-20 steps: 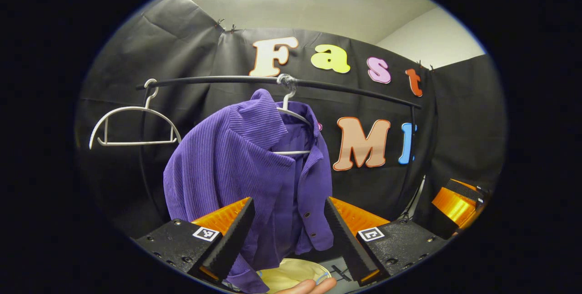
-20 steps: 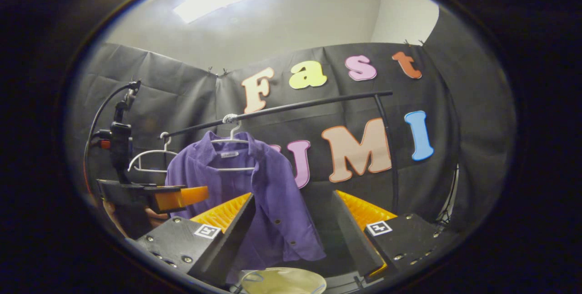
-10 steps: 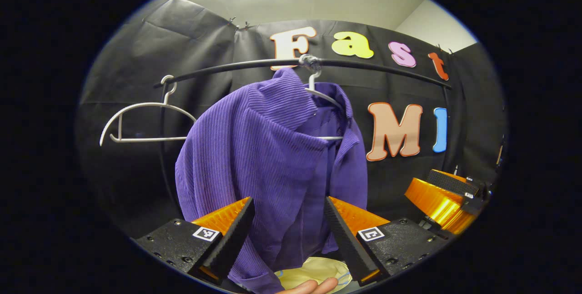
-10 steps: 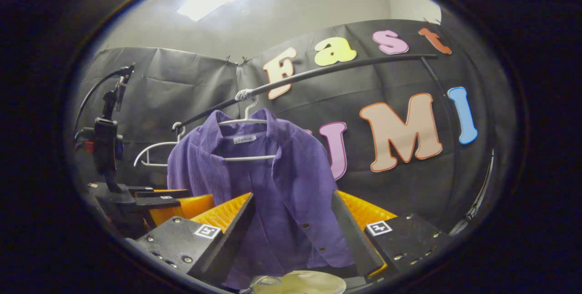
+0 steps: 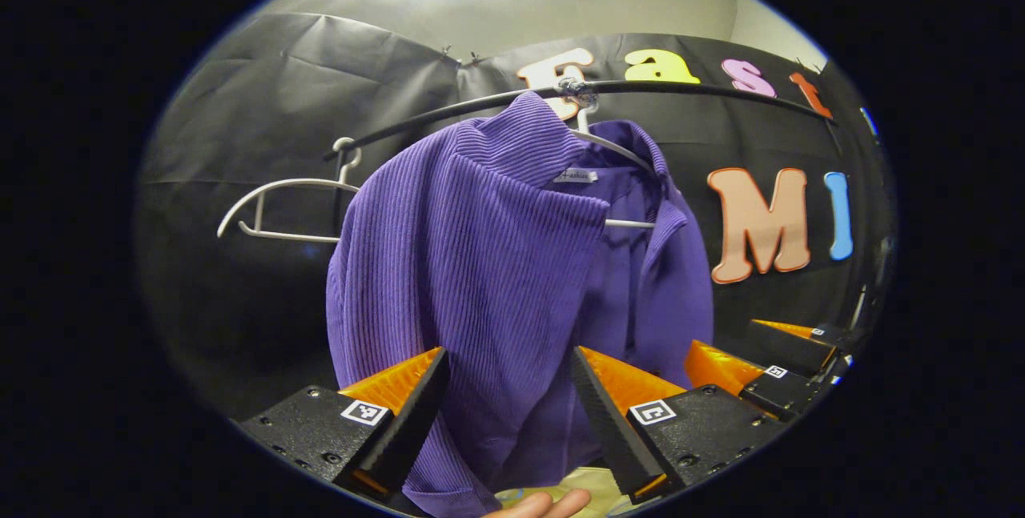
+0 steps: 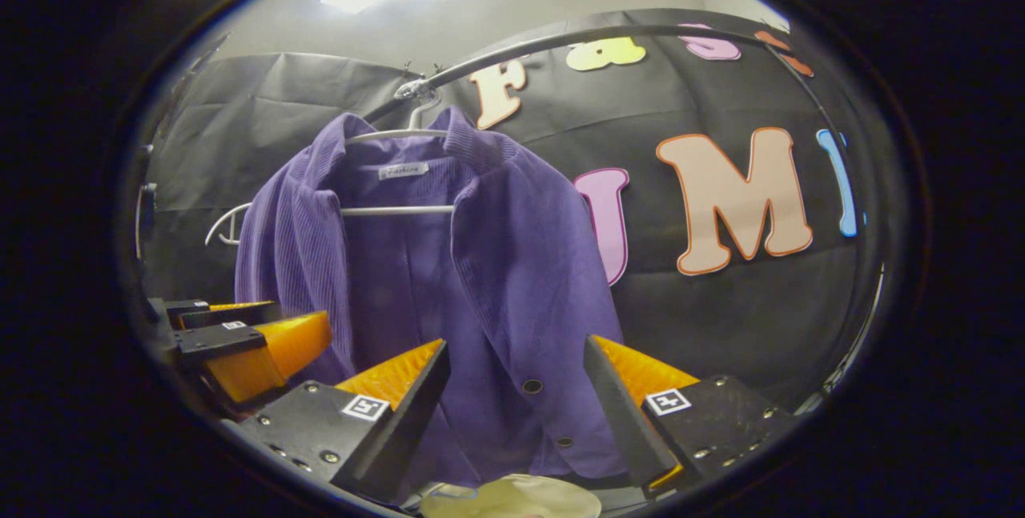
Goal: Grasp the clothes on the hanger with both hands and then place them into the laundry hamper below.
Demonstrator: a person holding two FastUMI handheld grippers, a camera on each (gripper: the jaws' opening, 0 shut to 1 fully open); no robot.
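Both grippers are up and level in front of the rail, pointing straight at the garment. In the left gripper view, the left gripper (image 5: 508,390) has its two fingers spread wide with nothing pinched between them, and the purple shirt (image 5: 496,262) hangs right ahead, its ribbed left front panel showing in the gap between the fingers; whether the fingers touch the cloth cannot be told. Just beneath that gripper a fingertip of the person's hand (image 5: 538,504) peeks in at the bottom edge. Off to the right of the left gripper and a little ahead sits the right gripper (image 5: 761,370), aimed at the same shirt. In the right gripper view, the right gripper (image 6: 516,386) is likewise parted, holding nothing, and the shirt's buttoned right front fills the space between and beyond its fingers, with the left gripper (image 6: 240,346) low to its left. Counting now: one shirt, on one white hanger (image 6: 400,174) whose hook sits on the black rail (image 5: 681,87) above and ahead of both grippers; a second hanger, an empty white hanger (image 5: 280,210), hangs on the same rail up and to the left of the left gripper, so two hangers in all. Two buttons (image 6: 528,385) show on the shirt's edge near the right gripper. Directly below both grippers, under the shirt's hem, one pale yellow laundry hamper (image 6: 512,496) shows its rim.
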